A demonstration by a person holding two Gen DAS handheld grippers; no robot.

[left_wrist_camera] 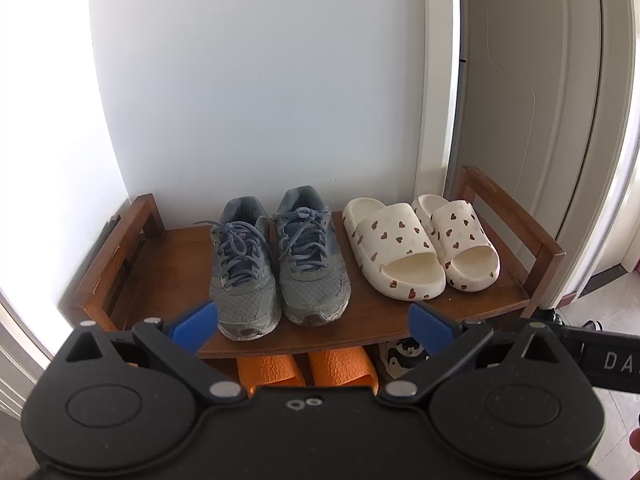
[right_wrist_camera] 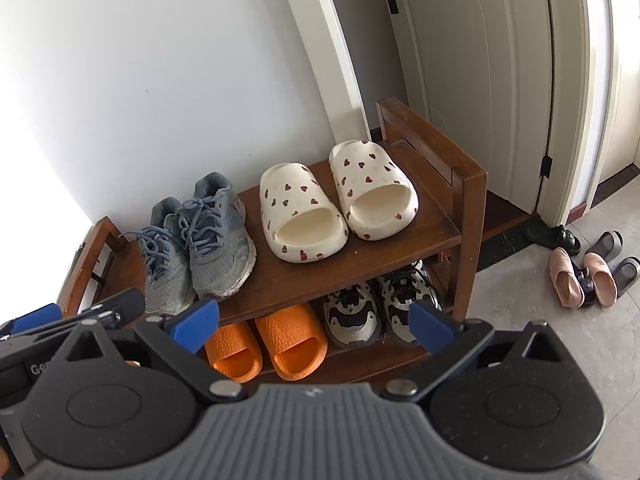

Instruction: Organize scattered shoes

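Observation:
A pair of grey-blue sneakers and a pair of cream heart-print slides stand side by side on the top shelf of a brown wooden shoe rack. On the lower shelf sit orange slides and black-and-white sneakers. My left gripper hangs open in front of the rack, holding nothing. My right gripper is open too, empty, in front of the lower shelf. The left gripper's body shows at the right wrist view's left edge.
Several loose shoes lie on the grey floor to the right: pink flats, dark slippers and a black shoe. A white wall stands behind the rack. A closed door with a black handle is to its right.

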